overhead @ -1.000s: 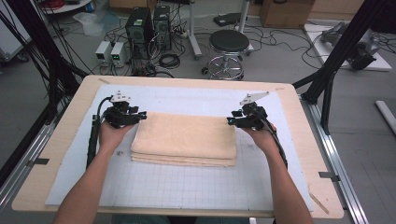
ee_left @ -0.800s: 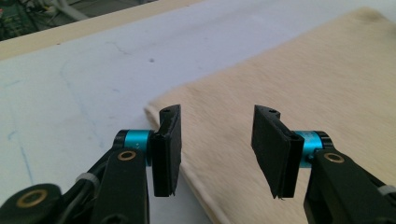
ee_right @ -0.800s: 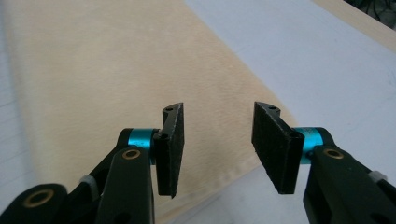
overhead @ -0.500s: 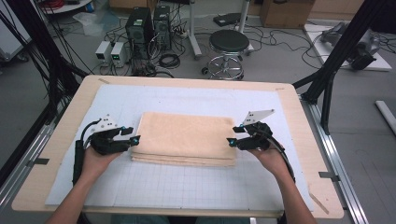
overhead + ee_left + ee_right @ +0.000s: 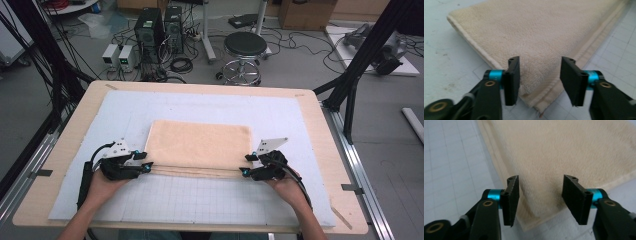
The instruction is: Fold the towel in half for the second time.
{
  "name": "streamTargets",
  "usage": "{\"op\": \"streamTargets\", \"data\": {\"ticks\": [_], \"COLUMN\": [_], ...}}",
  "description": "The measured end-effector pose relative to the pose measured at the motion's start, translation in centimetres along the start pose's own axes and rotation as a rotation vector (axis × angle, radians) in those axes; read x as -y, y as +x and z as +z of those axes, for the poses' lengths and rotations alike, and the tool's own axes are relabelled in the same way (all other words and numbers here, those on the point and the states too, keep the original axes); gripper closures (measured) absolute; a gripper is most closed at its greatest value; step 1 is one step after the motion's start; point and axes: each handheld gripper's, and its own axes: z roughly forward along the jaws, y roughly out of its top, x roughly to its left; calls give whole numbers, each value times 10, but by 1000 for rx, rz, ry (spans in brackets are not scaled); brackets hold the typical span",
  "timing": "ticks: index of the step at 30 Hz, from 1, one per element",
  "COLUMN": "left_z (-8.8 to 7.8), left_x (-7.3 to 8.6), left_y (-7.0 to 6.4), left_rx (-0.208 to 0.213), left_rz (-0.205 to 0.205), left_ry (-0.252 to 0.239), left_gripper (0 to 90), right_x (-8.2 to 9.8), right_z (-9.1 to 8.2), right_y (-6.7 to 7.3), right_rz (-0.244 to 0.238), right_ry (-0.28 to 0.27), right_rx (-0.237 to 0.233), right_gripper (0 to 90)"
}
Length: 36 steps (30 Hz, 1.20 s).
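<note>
A folded beige towel (image 5: 200, 145) lies in the middle of a white grid mat (image 5: 200, 200). My left gripper (image 5: 145, 163) is at the towel's near left corner, held by a hand low over the mat. In the left gripper view the jaws (image 5: 540, 67) stand apart with the towel's corner (image 5: 536, 32) between them, untouched. My right gripper (image 5: 244, 165) is at the near right corner. Its jaws (image 5: 540, 185) also stand apart, astride the corner of the towel (image 5: 564, 152). Both pairs of jaws have just been closing a little.
The mat covers a wooden table (image 5: 320, 130). On the floor beyond the table stand a round stool (image 5: 245, 47), computer towers (image 5: 160, 25) and many cables. Black frame posts (image 5: 360, 65) rise at both sides of the table.
Both hands have slid from the towel's far corners down its sides to the near corners, and have sunk closer to the mat.
</note>
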Motion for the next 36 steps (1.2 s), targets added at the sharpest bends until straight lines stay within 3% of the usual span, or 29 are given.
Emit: {"op": "streamTargets", "data": {"ticks": [7, 11, 15, 21, 26, 29, 31, 36], "left_z": [2, 0, -7, -20, -24, -24, -23, -12], "left_x": [3, 1, -2, -6, -1, 0, -3, -11], "left_y": [0, 0, -1, -5, -13, -11, -10, -8], "left_rx": [-14, -13, -11, -8, 19, 9, 3, 8], "left_rz": [8, 9, 3, 16, 28, 20, 1, -7], "left_ry": [16, 13, -14, -44, -31, -17, -32, -38], "left_gripper": [760, 836, 852, 853, 844, 724, 642, 656], "right_x": [9, 7, 5, -6, -2, -1, -3, -11], "right_z": [-1, -2, -9, -24, -28, -28, -29, -19], "right_y": [-1, -2, -3, 2, 9, 11, 12, 11], "right_rz": [4, -6, 6, -22, -28, -15, -2, 5], "right_ry": [-8, -19, -40, -81, -61, -71, -101, -107], "right_rx": [21, 23, 11, 20, -14, -35, -57, -66], "right_gripper": [754, 822, 833, 834, 824, 690, 648, 648]}}
